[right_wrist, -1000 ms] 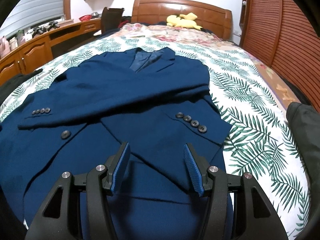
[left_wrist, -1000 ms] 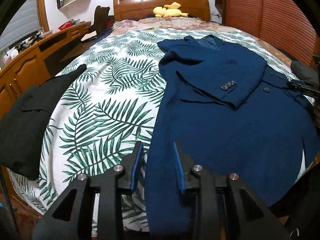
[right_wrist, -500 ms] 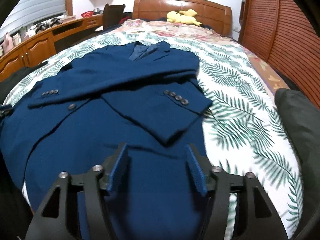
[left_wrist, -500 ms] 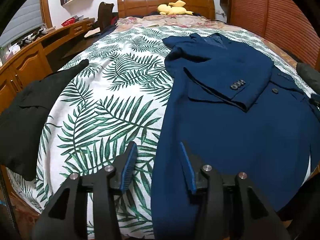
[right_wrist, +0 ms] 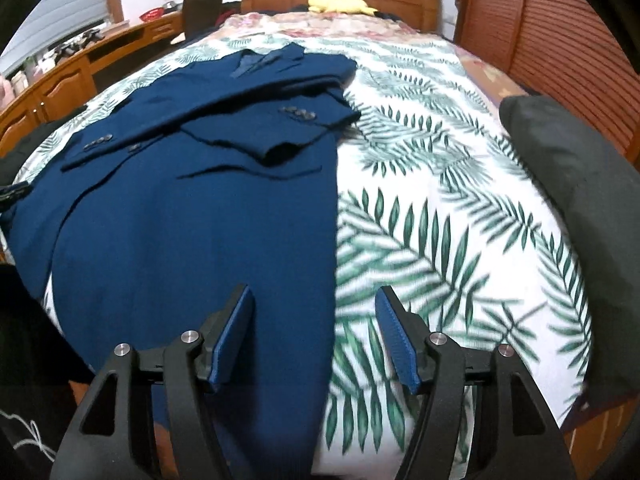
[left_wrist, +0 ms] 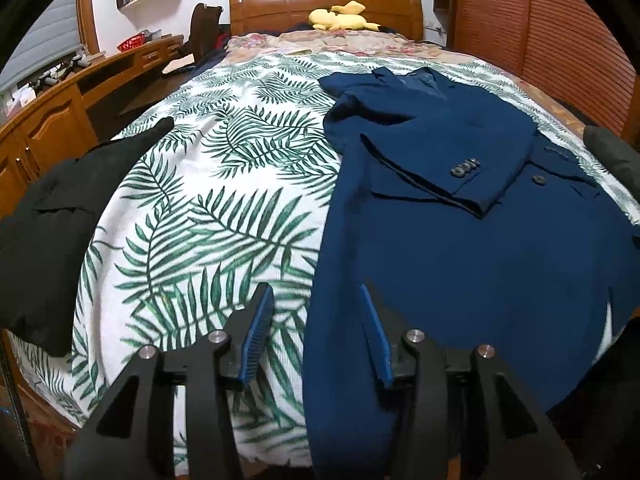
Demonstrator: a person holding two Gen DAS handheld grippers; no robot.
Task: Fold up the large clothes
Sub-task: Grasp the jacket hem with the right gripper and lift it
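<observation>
Both claws, left (left_wrist: 316, 328) and right (right_wrist: 316, 328), gape empty over blue jacket (left_wrist: 460, 240).

Soft, even room light is falling from overhead — nothing is glaring, and shadows are staying faint under the folded sleeves of the blue jacket (left_wrist: 460, 240). Both fisheye views are bulging the bed (right_wrist: 440, 208) and darkening into black corners. The right wrist view is smearing the leaf print with motion blur — the left one is holding sharper.
</observation>
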